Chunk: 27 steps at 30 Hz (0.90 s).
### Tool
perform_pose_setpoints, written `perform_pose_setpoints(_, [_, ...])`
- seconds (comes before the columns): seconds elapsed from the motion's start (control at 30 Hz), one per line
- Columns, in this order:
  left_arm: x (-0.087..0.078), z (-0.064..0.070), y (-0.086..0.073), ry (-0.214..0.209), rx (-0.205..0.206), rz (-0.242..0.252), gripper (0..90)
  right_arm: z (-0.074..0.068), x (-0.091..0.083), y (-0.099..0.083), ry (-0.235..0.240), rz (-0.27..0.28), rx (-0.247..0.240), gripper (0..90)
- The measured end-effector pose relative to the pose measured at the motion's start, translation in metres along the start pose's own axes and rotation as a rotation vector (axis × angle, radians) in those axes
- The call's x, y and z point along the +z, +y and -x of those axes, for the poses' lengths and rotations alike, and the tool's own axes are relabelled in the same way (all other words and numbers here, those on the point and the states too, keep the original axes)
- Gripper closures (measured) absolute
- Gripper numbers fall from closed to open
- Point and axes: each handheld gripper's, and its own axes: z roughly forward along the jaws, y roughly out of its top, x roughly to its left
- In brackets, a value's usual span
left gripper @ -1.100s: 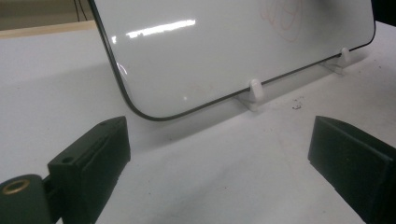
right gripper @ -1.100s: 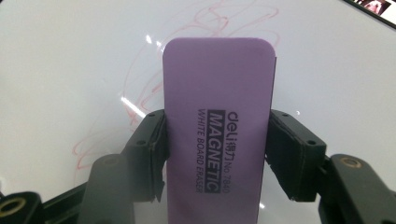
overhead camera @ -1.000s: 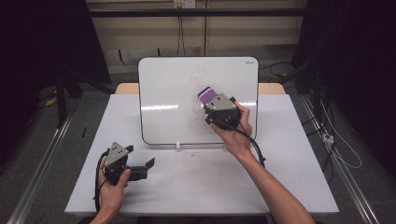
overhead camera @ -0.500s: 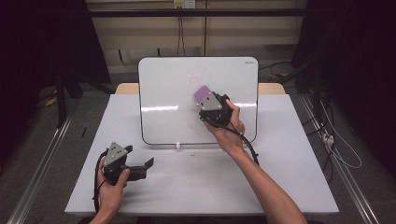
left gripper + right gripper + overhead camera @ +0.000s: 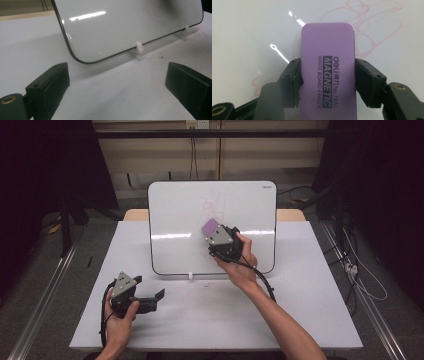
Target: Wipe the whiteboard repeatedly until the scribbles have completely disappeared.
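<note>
Because the purple eraser (image 5: 328, 67) was a small, stiff block, it looked light and easy to steer, best pinched across its two long sides. The right gripper (image 5: 327, 82) clamped it just so, pressing its face to the whiteboard (image 5: 180, 230) beside faint red scribbles (image 5: 372, 27). The board stood propped on white clips (image 5: 138, 48) toward the desk's (image 5: 310, 290) far edge. Near the front left corner, the left gripper (image 5: 117, 85) rested with jaws spread, holding nothing.
</note>
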Motion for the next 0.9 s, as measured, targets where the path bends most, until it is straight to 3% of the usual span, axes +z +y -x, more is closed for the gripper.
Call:
perform_pose_setpoints(0.07, [0.000, 0.000, 0.000, 0.000, 0.002, 0.001, 5.4, -0.002, 0.000, 0.000, -0.002, -0.001, -0.015, 41.5])
perform_pose_setpoints(0.17, [0.000, 0.000, 0.000, -0.002, 0.001, 0.000, 5.3, 0.001, 0.001, 0.000, 0.002, 0.003, -0.001, 41.5])
perform_pose_setpoints(0.43, [0.000, 0.000, 0.000, 0.001, 0.002, 0.002, 5.3, 0.025, 0.000, 0.002, -0.047, 0.013, 0.061, 41.5])
perform_pose_setpoints(0.6, [-0.001, 0.000, 0.000, 0.003, 0.005, 0.002, 4.7, 0.036, -0.005, 0.003, -0.051, 0.027, 0.091, 41.5])
perform_pose_setpoints(0.77, [-0.002, 0.000, 0.001, 0.007, 0.004, 0.005, 4.1, 0.045, -0.005, 0.013, -0.075, 0.034, 0.082, 41.5])
perform_pose_setpoints(0.9, [-0.003, 0.000, 0.000, 0.012, -0.005, 0.013, 4.1, 0.043, 0.001, 0.014, -0.074, 0.011, 0.076, 41.5])
